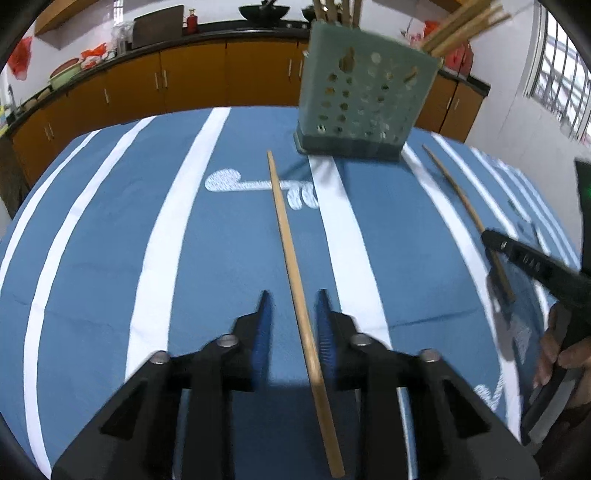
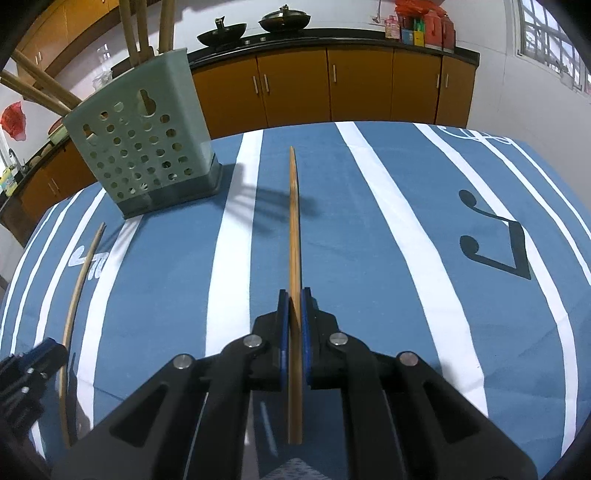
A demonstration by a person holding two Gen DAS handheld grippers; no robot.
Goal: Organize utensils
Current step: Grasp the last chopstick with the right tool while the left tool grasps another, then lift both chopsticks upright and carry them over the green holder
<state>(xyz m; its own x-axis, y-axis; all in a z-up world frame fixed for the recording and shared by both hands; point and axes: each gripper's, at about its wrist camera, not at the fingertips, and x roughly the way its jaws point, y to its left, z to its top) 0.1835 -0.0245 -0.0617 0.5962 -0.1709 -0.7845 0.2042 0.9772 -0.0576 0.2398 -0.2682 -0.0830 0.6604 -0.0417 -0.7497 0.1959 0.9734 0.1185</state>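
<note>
A pale green perforated utensil holder stands on the blue striped tablecloth, with several wooden chopsticks sticking out of it. One loose chopstick lies between the fingers of my left gripper. The jaws are open, and a gap shows on each side of the stick. My right gripper is shut on a second chopstick, which points toward the far edge to the right of the holder. I cannot tell whether that stick is off the cloth.
A person's hand holds the right gripper at the table's right side. Orange cabinets with dark woks on the counter run behind the table. A window is on the right wall.
</note>
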